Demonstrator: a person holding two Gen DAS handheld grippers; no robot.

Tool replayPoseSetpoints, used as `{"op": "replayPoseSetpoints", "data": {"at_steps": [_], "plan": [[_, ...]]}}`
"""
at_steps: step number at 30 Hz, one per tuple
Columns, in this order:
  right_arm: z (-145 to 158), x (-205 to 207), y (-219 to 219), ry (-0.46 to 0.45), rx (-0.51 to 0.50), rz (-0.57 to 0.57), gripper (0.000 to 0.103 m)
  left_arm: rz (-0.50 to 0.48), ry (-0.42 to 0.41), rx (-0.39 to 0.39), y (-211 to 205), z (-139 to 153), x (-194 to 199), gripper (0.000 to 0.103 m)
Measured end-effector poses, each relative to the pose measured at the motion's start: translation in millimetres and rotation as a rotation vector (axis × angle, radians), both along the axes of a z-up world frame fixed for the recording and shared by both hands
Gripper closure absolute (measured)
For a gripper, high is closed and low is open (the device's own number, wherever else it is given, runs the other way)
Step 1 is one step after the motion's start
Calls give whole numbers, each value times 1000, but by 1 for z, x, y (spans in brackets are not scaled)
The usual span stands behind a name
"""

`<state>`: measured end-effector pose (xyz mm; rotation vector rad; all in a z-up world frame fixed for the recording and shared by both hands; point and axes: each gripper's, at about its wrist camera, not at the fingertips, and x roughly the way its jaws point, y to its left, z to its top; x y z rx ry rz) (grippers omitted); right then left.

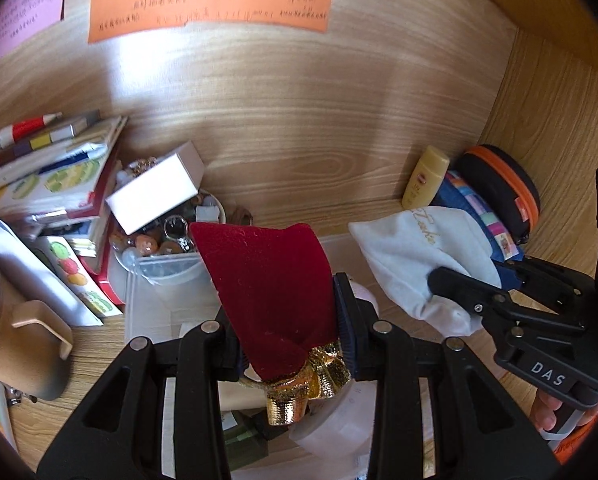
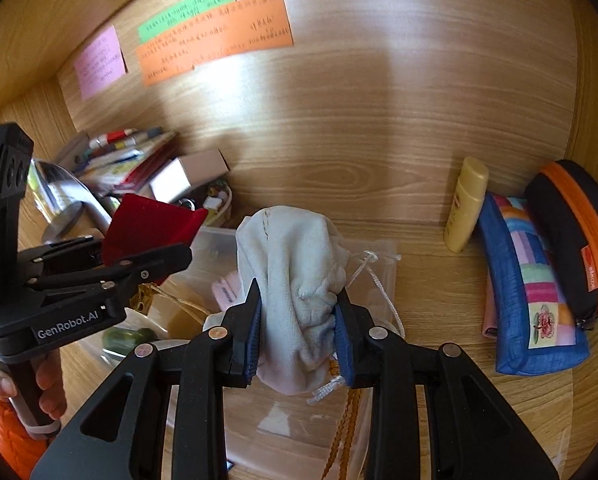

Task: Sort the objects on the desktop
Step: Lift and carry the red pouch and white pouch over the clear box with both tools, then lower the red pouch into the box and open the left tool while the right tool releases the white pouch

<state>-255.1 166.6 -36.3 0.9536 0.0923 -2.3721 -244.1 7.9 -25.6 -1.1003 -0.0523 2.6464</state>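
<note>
My left gripper point(image 1: 287, 320) is shut on a dark red velvet pouch point(image 1: 271, 280) with a gold tie at its neck. It hangs above a clear plastic box point(image 1: 159, 304). The same red velvet pouch point(image 2: 147, 232) shows at the left of the right wrist view, in the left gripper point(image 2: 159, 256). My right gripper point(image 2: 299, 308) is shut on a white drawstring pouch point(image 2: 295, 264), held over a clear plastic box point(image 2: 215, 244) and a clear bag. In the left wrist view the white drawstring pouch point(image 1: 415, 248) and the right gripper point(image 1: 455, 280) sit at the right.
Against the wooden back wall stand a yellow bottle point(image 2: 465, 204), a blue patchwork case point(image 2: 527, 280) and a black-and-orange case point(image 2: 575, 232). At the left are stacked books point(image 1: 51, 184), a white box point(image 1: 155, 188) and a bowl of trinkets point(image 1: 167, 240). Paper notes point(image 1: 211, 4) hang on the wall.
</note>
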Motion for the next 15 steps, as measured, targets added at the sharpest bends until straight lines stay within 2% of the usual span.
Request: {"op": "replayPoseSetpoints", "data": {"at_steps": [6,15], "plan": [[-16,-8,-3,-33,22,-5,75,7,-23,-36,2,-11,-5,69],[-25,-1,-14,15,133,-7,73,5,-23,-114,12,-19,-5,66]]}}
